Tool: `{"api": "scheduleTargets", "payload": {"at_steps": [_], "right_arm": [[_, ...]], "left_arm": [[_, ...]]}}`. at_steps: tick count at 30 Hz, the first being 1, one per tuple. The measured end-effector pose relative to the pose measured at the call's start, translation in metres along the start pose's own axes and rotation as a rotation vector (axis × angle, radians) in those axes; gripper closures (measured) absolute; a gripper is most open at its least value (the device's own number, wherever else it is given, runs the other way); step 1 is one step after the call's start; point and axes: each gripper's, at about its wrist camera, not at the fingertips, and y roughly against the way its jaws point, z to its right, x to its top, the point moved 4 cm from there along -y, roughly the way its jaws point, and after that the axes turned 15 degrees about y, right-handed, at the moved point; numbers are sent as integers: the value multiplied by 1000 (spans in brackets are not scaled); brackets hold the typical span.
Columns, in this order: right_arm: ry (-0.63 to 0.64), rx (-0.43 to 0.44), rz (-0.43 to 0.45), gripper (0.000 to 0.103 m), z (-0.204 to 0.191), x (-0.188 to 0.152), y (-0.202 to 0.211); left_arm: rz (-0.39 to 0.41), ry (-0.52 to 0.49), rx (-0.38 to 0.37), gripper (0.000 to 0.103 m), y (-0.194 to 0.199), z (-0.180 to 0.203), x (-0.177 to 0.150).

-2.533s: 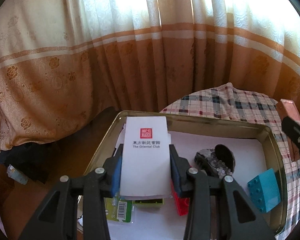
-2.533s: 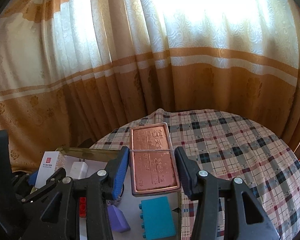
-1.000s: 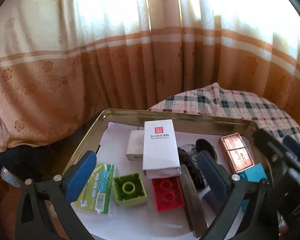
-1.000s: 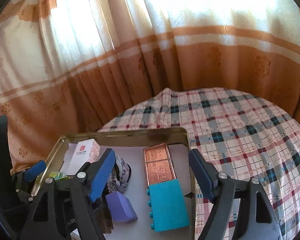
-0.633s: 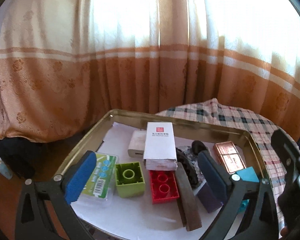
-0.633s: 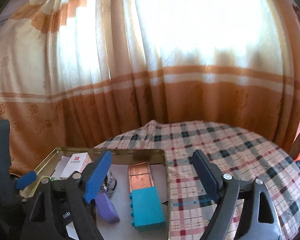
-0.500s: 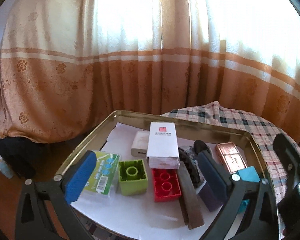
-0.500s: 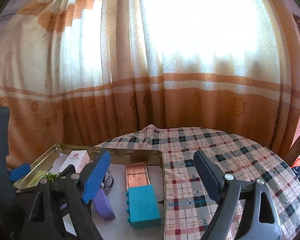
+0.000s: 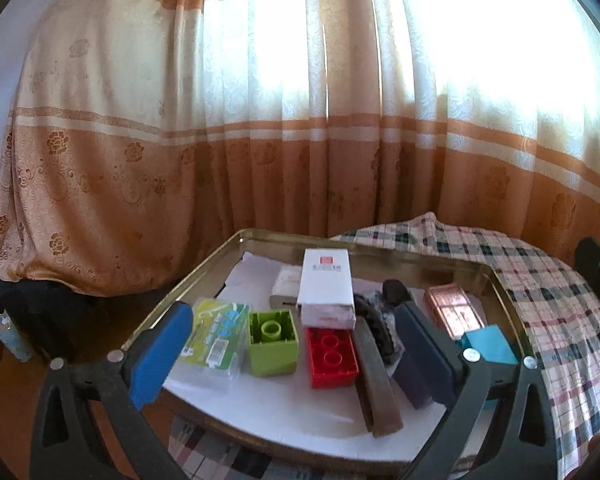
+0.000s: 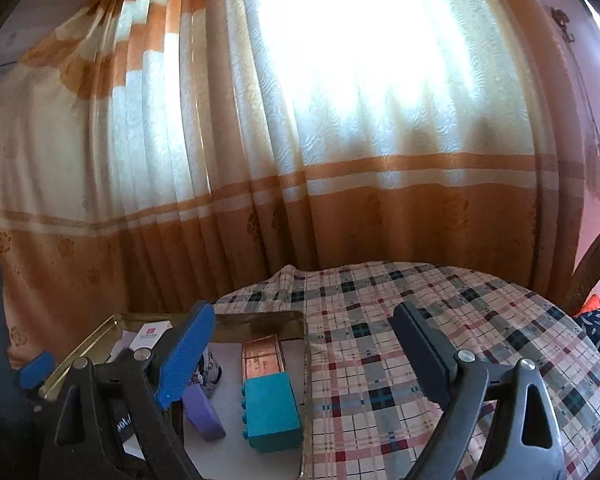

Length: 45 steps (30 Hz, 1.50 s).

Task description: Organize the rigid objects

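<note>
A gold metal tray [image 9: 260, 236] lined with white paper holds the objects. In it lie a white box with a red seal [image 9: 326, 284], a green brick [image 9: 273, 336], a red brick [image 9: 332, 356], a green-labelled clear case [image 9: 218, 336], a brown bar [image 9: 376, 384], a copper tin [image 9: 454, 312], a teal brick [image 10: 272, 412] and a purple block [image 10: 202, 412]. My left gripper [image 9: 296, 344] stands open in front of the tray, holding nothing. My right gripper [image 10: 304, 360] is open and empty over the tray's right rim [image 10: 306, 360].
The tray sits at the left edge of a round table under a plaid cloth [image 10: 440, 340]. Cream and orange curtains [image 9: 300, 140] hang close behind. A small bottle [image 9: 12, 336] stands on the dark floor at the left. A dark sequined item [image 9: 380, 312] lies mid-tray.
Both grippers let go of the white box and the copper tin, which now lie in the tray. Both have since drawn back from the tray and tilted upward, jaws wide.
</note>
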Motion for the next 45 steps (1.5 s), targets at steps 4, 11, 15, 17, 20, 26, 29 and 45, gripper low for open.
{"api": "scheduleTargets", "payload": {"at_steps": [4,11,15,17,20,26,29,45], "right_arm": [[8,-1,24,10,0,2,9],[103,11,36,9,-15,0,26],[118,14,71,9,-17,0,37],[122,13,81,9,-18,0,41],[129,15,103,7,-19,0,48],[106,9,118,4,-14,-1,52],[86,5,121,4,-9,-1,53],[77,17,108,4,-9,-4,54]], "left_arm": [[26,5,-3,1,7,0,0],[68,24,-8,0,21,-2,-1],[66,4,-12,1,27,3,-5],[72,10,-14,0,30,3,-6],[59,25,-13,0,31,0,-6],[79,9,-18,0,40,5,-10],[103,-16,-23,0,47,11,-12],[99,-4,-18,0,46,10,-12]]}}
